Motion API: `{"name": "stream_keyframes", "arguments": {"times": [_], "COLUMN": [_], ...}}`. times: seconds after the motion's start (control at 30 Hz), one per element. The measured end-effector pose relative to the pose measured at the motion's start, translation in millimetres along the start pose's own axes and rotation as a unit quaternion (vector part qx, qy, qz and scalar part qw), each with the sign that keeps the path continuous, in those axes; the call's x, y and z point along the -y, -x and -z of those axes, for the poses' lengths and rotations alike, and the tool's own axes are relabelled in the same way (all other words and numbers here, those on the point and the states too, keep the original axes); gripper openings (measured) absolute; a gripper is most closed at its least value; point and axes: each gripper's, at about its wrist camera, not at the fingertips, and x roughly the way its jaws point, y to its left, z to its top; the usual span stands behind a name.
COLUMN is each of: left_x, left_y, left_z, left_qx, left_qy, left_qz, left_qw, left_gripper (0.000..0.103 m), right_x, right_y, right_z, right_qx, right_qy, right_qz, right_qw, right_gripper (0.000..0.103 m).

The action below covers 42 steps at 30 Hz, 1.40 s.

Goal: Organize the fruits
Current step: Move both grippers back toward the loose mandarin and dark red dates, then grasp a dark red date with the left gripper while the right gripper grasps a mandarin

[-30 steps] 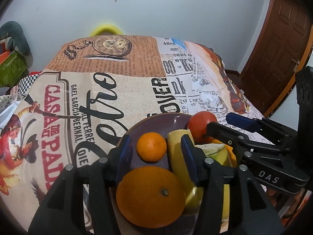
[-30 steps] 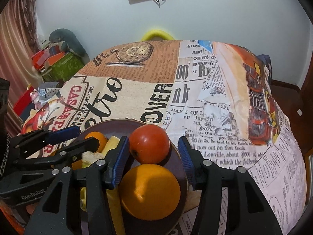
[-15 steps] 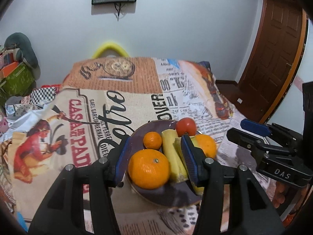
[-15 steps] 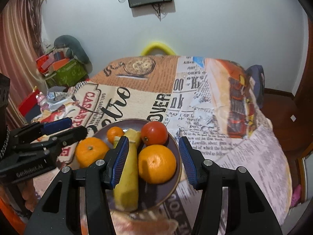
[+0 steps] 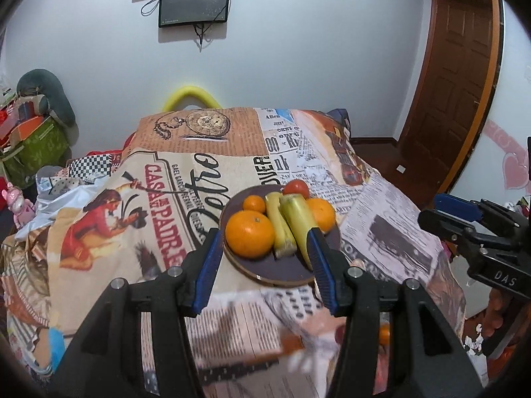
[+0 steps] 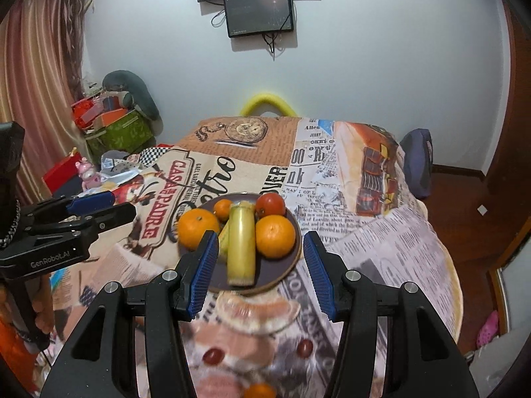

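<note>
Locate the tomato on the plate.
In the right wrist view, the tomato sits at the far right of the dark plate, behind the right-hand orange, beside the banana.

The cloth [image 6: 381, 232] on the surface reads "CASA DE PADRE", "Retro" and "OVER". The left hand-held gripper [image 6: 99, 207] carries "GenRobot.AI" on its side; the right hand-held gripper [image 5: 464, 212] carries "DAS".

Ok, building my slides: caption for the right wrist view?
Open right gripper above a dark plate of oranges, bananas and a tomato.
</note>
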Motion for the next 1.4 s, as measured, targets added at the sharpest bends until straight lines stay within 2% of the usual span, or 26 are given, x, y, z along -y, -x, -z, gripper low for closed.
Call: {"name": "stream_keyframes", "arguments": {"times": [0.2, 0.4, 0.67, 0.97, 1.1, 1.27, 1.4], "left_x": [10.3, 22.2, 42.1, 65.5, 68.8, 69.1, 75.2], "left_y": [27.7, 29.5, 1.0, -42.5, -56.3, -68.1, -79.4], "left_z": [20.7, 41.5, 62.2, 92.8, 104.6, 113.4, 118.9], "left_qx": [0.002, -0.011, -0.048, -0.104, -0.124, -0.140, -0.154], "left_qy": [-0.014, -0.018, -0.012, -0.016, -0.017, -0.009, -0.017], "left_qz": [0.001, 0.011, 0.035, 0.058, 0.061, 0.071, 0.076], "left_qw": [0.9999, 0.9997, 0.9982, 0.9928, 0.9902, 0.9876, 0.9850], "left_gripper": [0.055, 0.056, 0.056, 0.056, 0.049, 0.047, 0.041], "right_x": [-6.7, -8.6, 0.7, 10.5, 10.2, 8.0, 10.4], "right_y": [26.9, 30.8, 20.0, -2.3, -12.1, -24.0, -33.7], "right_z": [18.6, 48.3, 86.3, 121.5, 132.5, 143.0, 147.8], "right_qx": [0.005, -0.017, -0.060, -0.111, -0.127, -0.144, -0.153], "right_qy": [0.009, 0.014, 0.002, -0.015, -0.022, -0.024, -0.030], "right_qz": [0.012, 0.022, 0.024, 0.014, 0.004, -0.006, -0.015], "right_qw": [1.000, 1.000, 0.998, 0.994, 0.992, 0.989, 0.988], "right_gripper": [0.055, 0.055, 0.055, 0.055, 0.055, 0.055, 0.055]}}
